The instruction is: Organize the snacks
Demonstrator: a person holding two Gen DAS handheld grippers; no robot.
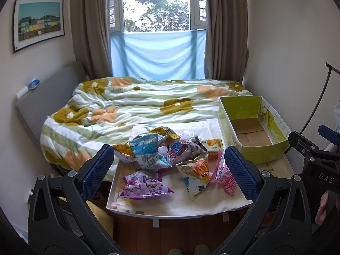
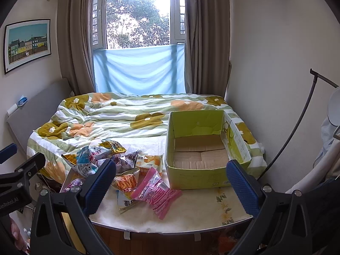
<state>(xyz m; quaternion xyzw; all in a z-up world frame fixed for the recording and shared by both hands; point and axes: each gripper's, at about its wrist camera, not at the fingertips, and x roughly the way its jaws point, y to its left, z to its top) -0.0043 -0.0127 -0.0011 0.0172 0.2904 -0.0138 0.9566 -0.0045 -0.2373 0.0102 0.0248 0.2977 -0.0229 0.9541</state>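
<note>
A heap of snack packets lies on a small white table [image 1: 191, 208] at the foot of a bed. It includes a purple packet [image 1: 144, 186], a blue-white packet [image 1: 148, 150], an orange fries packet [image 1: 196, 171] and a pink packet [image 1: 224, 176]. The pink packet [image 2: 156, 191] and fries packet [image 2: 125, 183] also show in the right wrist view. An empty green cardboard box [image 1: 252, 127] stands at the table's right; it also shows in the right wrist view [image 2: 204, 146]. My left gripper [image 1: 170, 170] is open above the heap. My right gripper [image 2: 170, 182] is open, between the pink packet and the box.
A bed with a flowered quilt [image 1: 138, 106] lies behind the table. A grey headboard [image 1: 46, 97] stands at the left wall. Curtains and a window are at the back. A black curved stand [image 2: 297, 127] rises at the right. Wooden floor [image 2: 161, 242] shows below the table edge.
</note>
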